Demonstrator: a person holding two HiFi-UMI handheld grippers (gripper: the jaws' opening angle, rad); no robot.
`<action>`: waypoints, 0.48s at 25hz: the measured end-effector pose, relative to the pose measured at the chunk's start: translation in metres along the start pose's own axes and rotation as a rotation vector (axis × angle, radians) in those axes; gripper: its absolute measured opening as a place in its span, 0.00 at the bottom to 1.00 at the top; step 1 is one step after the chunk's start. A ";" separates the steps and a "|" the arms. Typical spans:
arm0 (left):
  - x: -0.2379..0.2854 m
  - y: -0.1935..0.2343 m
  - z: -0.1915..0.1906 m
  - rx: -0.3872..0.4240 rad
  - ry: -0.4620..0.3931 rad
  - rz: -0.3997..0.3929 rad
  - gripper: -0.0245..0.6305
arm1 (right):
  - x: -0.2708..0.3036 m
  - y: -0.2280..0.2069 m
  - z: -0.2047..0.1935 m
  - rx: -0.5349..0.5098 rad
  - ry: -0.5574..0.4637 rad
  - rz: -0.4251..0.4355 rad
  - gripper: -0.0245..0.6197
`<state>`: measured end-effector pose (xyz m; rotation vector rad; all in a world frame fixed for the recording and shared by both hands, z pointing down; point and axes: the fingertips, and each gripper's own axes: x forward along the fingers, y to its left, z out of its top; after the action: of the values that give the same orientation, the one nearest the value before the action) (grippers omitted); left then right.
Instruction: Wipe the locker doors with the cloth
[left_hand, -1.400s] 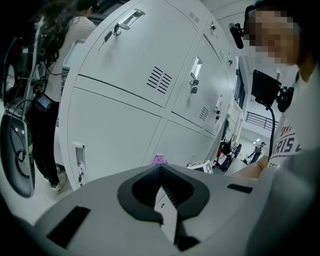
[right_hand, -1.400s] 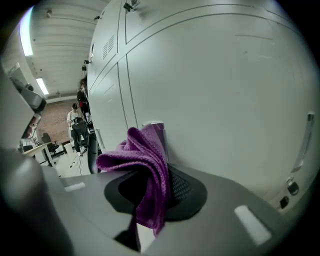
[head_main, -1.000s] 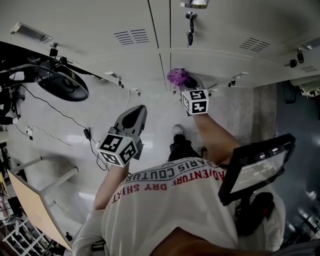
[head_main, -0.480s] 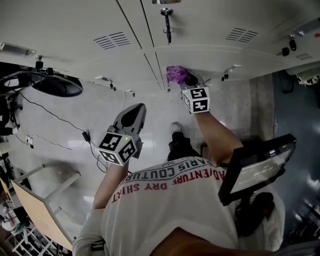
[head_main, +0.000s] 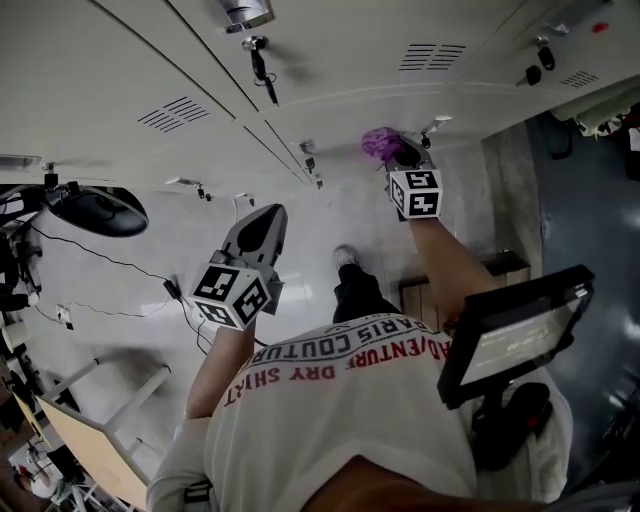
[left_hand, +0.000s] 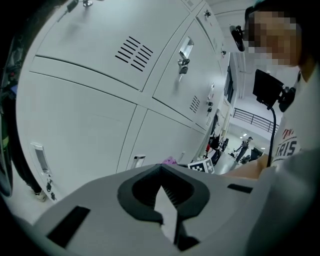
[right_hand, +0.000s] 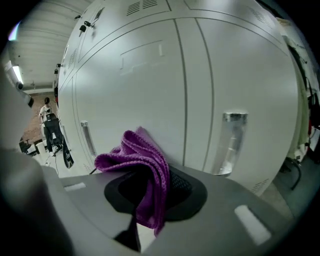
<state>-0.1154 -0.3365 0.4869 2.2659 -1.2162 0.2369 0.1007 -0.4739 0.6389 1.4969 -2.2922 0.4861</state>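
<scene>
Our right gripper (right_hand: 150, 197) is pinching the purple cloth (right_hand: 142, 157), which is bunched up against the lower locker door (right_hand: 145, 85), just left of that door's handle (right_hand: 230, 142). Our left gripper (left_hand: 162, 195) is pressed together on nothing, held off the door. Our risk call: only a fold is gripped, so drag could pull the cloth free, or it could snag on the handle.
</scene>
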 end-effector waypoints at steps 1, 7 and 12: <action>0.003 -0.002 0.001 0.004 0.000 -0.007 0.04 | -0.003 -0.011 -0.001 0.010 -0.001 -0.020 0.15; 0.008 0.000 -0.002 0.007 0.013 -0.010 0.04 | -0.012 -0.056 -0.010 0.072 0.007 -0.112 0.15; 0.007 0.002 -0.003 0.005 0.012 -0.009 0.04 | -0.013 -0.062 -0.012 0.103 0.002 -0.132 0.15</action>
<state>-0.1123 -0.3410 0.4925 2.2707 -1.2001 0.2506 0.1645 -0.4814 0.6484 1.6831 -2.1785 0.5756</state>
